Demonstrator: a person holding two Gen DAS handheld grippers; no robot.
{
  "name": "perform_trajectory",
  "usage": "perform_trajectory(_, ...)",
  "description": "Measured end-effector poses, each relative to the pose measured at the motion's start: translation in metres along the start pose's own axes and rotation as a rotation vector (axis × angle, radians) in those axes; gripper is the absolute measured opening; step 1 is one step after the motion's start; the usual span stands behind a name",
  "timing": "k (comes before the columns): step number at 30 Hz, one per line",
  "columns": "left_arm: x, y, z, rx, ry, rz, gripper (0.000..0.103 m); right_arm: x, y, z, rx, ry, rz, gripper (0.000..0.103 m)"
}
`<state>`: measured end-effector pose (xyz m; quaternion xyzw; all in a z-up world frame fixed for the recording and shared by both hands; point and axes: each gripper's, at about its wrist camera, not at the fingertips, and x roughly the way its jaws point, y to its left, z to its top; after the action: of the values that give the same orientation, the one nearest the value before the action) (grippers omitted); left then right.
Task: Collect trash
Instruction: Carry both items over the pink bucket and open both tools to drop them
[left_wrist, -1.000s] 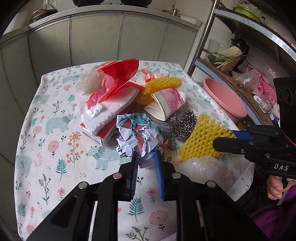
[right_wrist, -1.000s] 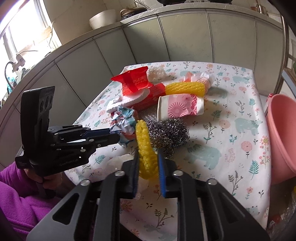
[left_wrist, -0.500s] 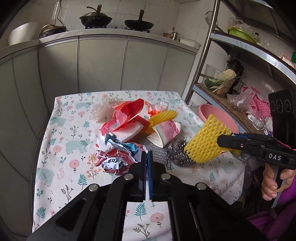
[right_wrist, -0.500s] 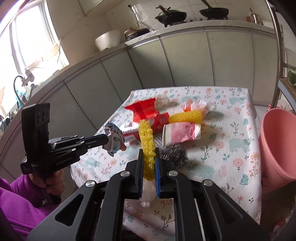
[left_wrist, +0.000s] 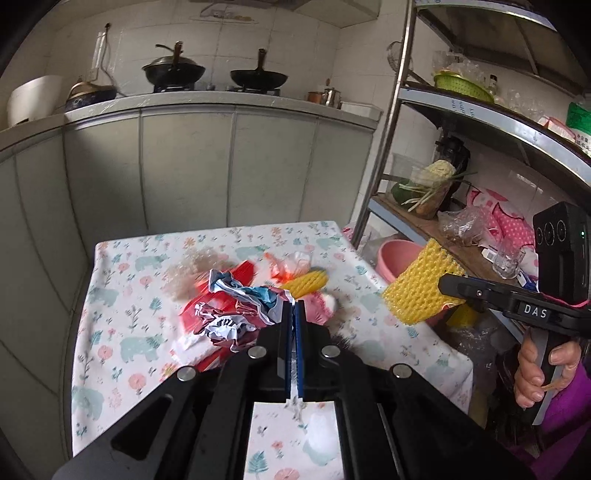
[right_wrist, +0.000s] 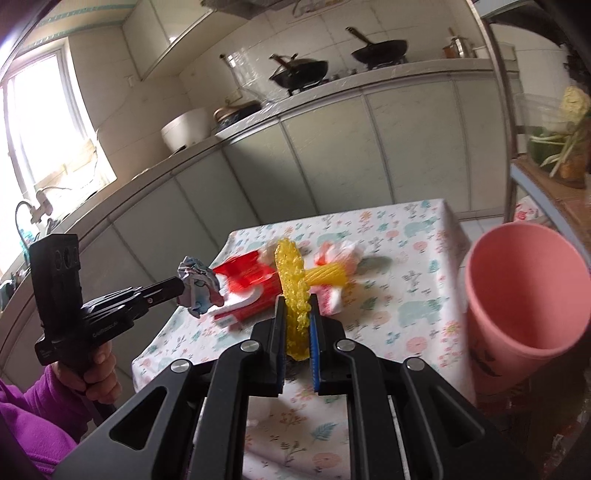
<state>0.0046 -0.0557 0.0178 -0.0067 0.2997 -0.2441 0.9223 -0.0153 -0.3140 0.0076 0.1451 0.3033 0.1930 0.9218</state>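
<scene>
My left gripper (left_wrist: 294, 304) is shut on a crumpled printed paper wad (left_wrist: 236, 306) and holds it above the table; it also shows in the right wrist view (right_wrist: 197, 286). My right gripper (right_wrist: 297, 301) is shut on a yellow foam net (right_wrist: 291, 280), lifted off the table; the net also shows in the left wrist view (left_wrist: 421, 288). On the floral tablecloth (left_wrist: 122, 295) lie a red box (right_wrist: 251, 280), a second yellow foam net (right_wrist: 328, 275) and an orange-white wrapper (left_wrist: 291, 264). A pink bin (right_wrist: 524, 295) stands right of the table.
A metal shelf rack (left_wrist: 391, 122) with vegetables and bags stands right of the table. Grey kitchen cabinets (left_wrist: 229, 166) with woks (left_wrist: 173, 72) on top run behind it. A clear plastic piece (left_wrist: 321, 435) lies near the table's front edge.
Both grippers have risen and pulled back from the table, carrying the paper wad and the yellow net higher. The pile on the table looks smaller and farther.
</scene>
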Motion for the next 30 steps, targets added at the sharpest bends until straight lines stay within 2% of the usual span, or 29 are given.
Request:
perform_trajectory(10,0.057,-0.085,0.049,0.132,-0.007,-0.166,0.001,-0.042,-0.07,0.008,0.114,-0.126,-0.232,0.011)
perform_trajectory(17,0.122,-0.156,0.072,0.19,0.065,-0.302,0.001,-0.047,-0.112,0.001,0.166,-0.144,-0.383,0.011)
perform_trajectory(20,0.151,-0.178,0.073,0.206,0.114,-0.333,0.001,-0.046,-0.131,-0.002,0.188,-0.144,-0.406,0.011)
perform_trajectory(25,0.201,-0.208,0.061,0.229,0.214,-0.342,0.001,-0.036,-0.161,-0.011,0.248,-0.116,-0.431,0.011)
perform_trajectory(30,0.234,-0.222,0.048,0.232,0.279,-0.341,0.001,-0.028,-0.181,-0.018,0.264,-0.091,-0.451,0.011)
